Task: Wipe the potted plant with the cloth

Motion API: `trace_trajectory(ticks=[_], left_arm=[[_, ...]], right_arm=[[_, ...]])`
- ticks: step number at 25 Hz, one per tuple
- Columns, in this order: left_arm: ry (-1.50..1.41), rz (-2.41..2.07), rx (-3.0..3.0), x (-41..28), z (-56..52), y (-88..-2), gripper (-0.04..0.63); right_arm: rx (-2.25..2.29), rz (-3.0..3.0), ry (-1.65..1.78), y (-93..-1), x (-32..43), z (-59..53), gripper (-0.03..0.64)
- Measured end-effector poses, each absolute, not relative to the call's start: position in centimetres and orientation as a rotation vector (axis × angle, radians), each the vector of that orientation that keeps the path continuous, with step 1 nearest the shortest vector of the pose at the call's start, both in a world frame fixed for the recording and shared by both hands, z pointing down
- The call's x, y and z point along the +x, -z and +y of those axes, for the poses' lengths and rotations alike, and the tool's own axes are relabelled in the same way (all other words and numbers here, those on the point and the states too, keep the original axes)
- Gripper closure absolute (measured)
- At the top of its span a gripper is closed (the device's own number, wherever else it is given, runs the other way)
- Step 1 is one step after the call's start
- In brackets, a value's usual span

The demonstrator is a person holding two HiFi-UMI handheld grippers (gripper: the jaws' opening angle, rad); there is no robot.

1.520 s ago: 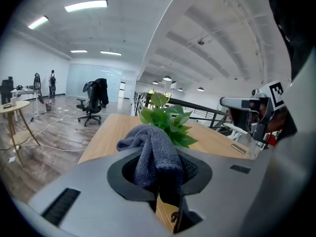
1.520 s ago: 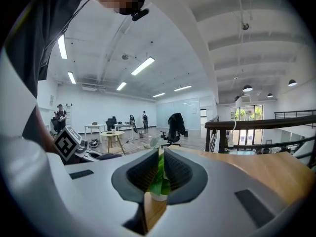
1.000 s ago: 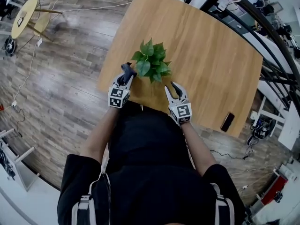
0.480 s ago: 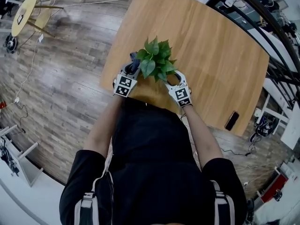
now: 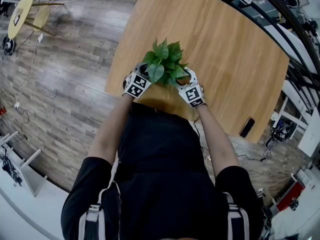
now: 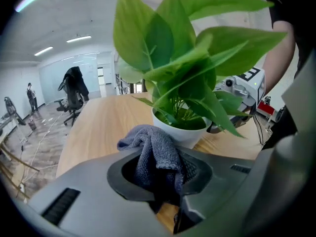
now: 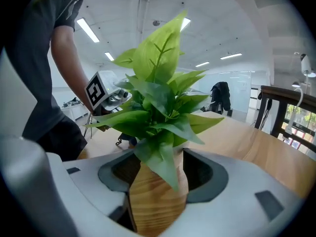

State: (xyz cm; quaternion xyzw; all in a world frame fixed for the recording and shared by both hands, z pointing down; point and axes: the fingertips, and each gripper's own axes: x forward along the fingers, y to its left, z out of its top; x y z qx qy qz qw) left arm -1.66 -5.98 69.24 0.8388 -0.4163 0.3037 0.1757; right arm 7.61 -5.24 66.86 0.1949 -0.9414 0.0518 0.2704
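Observation:
The potted plant, green leaves in a white pot, stands near the front edge of the wooden table. At its left side my left gripper is shut on a bunched grey cloth, which sits just short of the pot. My right gripper is at the plant's right side and its jaws are opening. In the right gripper view a drooping leaf hangs in the gap between them, and the pads do not press on it. In the head view the leaves hide both sets of fingertips.
A black phone lies near the table's right front edge. Dark railings run behind the table on the right. A round yellow side table stands on the wood floor at far left, with cables trailing nearby.
Both grippers have moved forward from the table's front edge to the plant. They now flank it with their tips under the leaves. The cloth has stayed in the left gripper.

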Motion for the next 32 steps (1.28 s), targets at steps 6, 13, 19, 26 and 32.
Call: trace_trajectory(ticks=[6,13,19,26,32], left_arm=[[-0.922,-1.158,2.4,-0.8,-5.4,-69.2,0.483],[-0.901,-1.105,2.411,0.3,-3.0,-69.2,0.483],[-0.852,-1.168,2.362,-0.3,-2.6,-69.1,0.483],[-0.876,-1.259,2.306,-2.4,-4.0,-68.9,0.483],[-0.88,-1.224,2.329,-2.5,-4.3,-69.0,0.483]], right_arm=[[0.496,-2.523,-0.124,-67.0,7.5,-5.5,0.365],[0.52,-2.524,-0.158,-67.2,7.3,-5.3,0.365],[0.494,-2.537,-0.13,-67.3,6.9,-4.8,0.365],[0.5,-2.531,-0.11,-67.5,7.6,-5.0,0.364],[0.34,-2.522,0.016,-66.6,7.0,-5.9,0.364]])
